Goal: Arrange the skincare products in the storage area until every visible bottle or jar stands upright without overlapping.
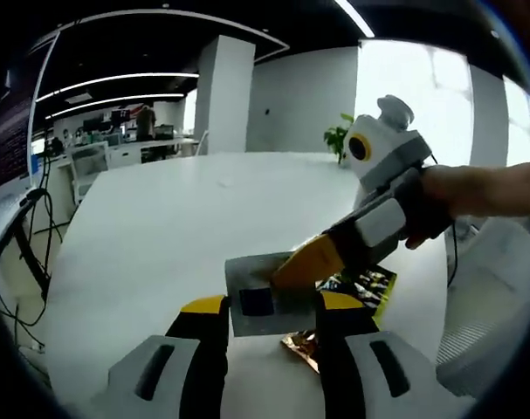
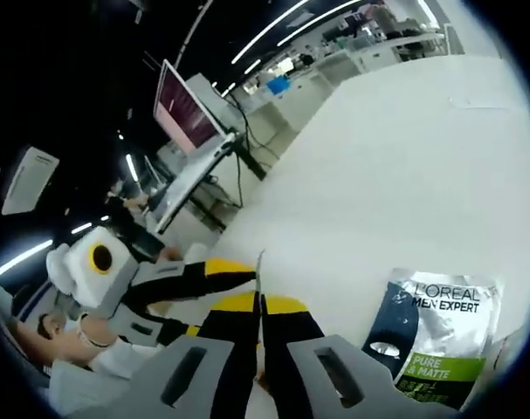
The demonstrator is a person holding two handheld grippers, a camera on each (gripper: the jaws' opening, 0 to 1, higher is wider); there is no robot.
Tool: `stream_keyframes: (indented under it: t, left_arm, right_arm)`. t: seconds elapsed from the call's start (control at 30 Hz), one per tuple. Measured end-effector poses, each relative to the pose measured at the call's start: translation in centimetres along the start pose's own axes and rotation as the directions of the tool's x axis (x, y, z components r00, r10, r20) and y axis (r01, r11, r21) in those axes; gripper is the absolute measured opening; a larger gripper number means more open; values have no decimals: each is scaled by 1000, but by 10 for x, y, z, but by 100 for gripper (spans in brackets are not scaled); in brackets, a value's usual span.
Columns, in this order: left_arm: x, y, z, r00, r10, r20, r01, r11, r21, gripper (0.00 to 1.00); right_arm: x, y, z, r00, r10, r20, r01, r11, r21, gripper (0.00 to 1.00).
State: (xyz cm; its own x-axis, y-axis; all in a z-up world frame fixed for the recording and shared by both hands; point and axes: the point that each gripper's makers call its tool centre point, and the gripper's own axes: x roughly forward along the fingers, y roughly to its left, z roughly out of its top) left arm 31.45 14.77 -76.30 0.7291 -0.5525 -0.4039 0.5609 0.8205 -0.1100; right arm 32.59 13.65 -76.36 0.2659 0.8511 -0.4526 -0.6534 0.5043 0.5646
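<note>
white table (image 1: 186, 227), largest, carries a l'oréal men expert sachet (image 2: 439, 336) and a gold-edged packet (image 1: 301, 346). a grey sachet (image 1: 266, 297) is clamped between both tools above it: left gripper (image 1: 269, 316) and right gripper (image 2: 259, 321) each closed on it. judged best: release one side before setting it upright.

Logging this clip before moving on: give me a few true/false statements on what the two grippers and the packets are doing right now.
1. Both grippers pinch the same grey sachet. True: the left gripper and right gripper both grip it.
2. The sachet lies flat on the table. False: it is held up above it.
3. A L'Oreal Men Expert packet lies on the table. True.
4. The right gripper's fingers are spread wide. False: they are closed on the sachet's thin edge.
</note>
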Motion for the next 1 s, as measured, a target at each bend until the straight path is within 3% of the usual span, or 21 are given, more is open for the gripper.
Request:
stream_keyframes:
  t: [0.27,0.33,0.43,0.57,0.67,0.8,1.0]
  left_arm:
    - [-9,2,-7,999,-38,-24,38,999,-11,41]
    - [-13,-1,-8,997,-77,-23,76,997,-25,40]
    - [-18,-1,-9,995,-89,-33,89,996,4,41]
    - [-23,6,-15,996,-72,-57,74,997,34,28]
    - [-26,12,-12,996,-81,-31,79,996,-42,29]
    - [-27,12,-11,992,-119,-33,116,991,-66,30]
    - [-26,3,-8,982,-184,-28,181,979,-94,27]
  right_arm:
    - [-5,4,7,1000,12,20,-11,999,-36,1]
    - [-7,8,7,1000,20,23,-19,999,-39,1]
    - [-10,13,9,999,36,37,-34,999,-42,1]
    - [-15,10,11,999,31,41,-28,997,-74,1]
    - [-20,14,7,998,57,30,-54,994,-90,1]
    - [-23,29,0,995,99,7,-97,982,-163,1]
    - [-25,45,-13,981,182,-67,-194,937,-290,1]
